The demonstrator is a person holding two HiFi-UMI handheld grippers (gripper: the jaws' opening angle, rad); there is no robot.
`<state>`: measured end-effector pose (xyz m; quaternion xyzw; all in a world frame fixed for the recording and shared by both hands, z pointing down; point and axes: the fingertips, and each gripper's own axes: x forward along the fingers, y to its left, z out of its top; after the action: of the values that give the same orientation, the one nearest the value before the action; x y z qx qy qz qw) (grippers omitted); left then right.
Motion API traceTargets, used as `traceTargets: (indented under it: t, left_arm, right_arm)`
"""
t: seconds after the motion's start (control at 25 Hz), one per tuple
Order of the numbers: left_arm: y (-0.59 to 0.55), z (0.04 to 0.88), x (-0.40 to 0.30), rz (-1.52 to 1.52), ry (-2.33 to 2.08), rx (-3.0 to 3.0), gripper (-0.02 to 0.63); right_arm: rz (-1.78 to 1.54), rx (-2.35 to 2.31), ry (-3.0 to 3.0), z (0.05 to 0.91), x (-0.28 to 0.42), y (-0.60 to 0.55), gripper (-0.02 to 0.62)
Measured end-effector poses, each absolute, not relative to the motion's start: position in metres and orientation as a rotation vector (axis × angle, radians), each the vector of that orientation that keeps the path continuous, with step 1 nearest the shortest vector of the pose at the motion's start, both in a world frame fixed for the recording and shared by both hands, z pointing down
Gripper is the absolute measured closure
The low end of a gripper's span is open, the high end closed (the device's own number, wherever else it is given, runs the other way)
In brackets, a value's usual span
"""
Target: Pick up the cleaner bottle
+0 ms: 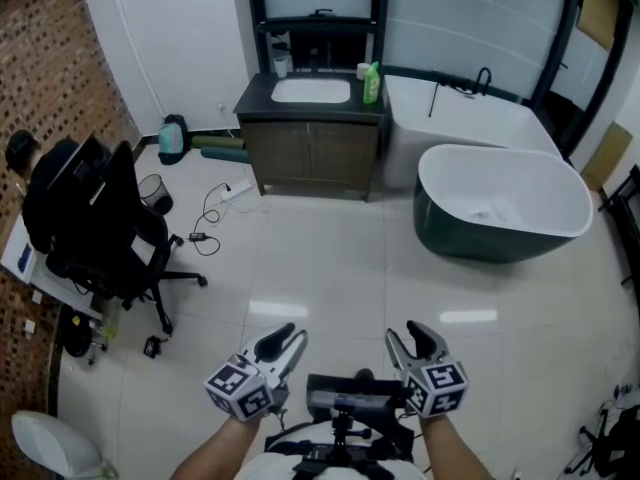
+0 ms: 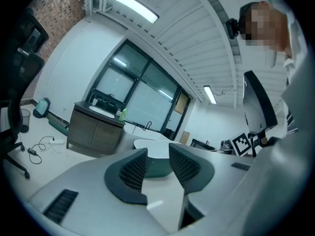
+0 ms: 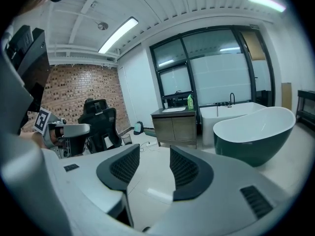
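Room: bathroom display with a pale tiled floor and a brick wall on the left.
Vanity: one dark wood cabinet against the far wall, with one white sink set in its top.
Cleaner bottle: one green bottle, upright on the vanity top's right end, just beside the sink and well apart from both grippers.
Bathtubs: two. A white built-in tub stands right of the vanity, and a dark green freestanding tub stands in front of it.
Office chair: one black chair, at the left.
Left gripper: jaws drawn close with only a narrow slit, nothing between them.
Right gripper: jaws somewhat apart, empty.
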<state>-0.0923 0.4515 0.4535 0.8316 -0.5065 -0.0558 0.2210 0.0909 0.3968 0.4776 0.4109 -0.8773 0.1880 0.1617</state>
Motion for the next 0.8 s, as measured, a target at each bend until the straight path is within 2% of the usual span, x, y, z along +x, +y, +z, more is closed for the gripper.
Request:
traceTargets:
  t: [0.48,0.8]
  left_arm:
    - [0.356,0.451,-0.095,-0.11,-1.504,2.267,0.478]
    - [0.265,0.439,-0.062,-0.119,-1.515,2.268,0.477]
  right_arm:
    - [0.562,1.05,-2.574,0.487,0.078,0.283,0.396]
    - [0.57,1.044,-2.606,0.475,0.107,0.188,0.396]
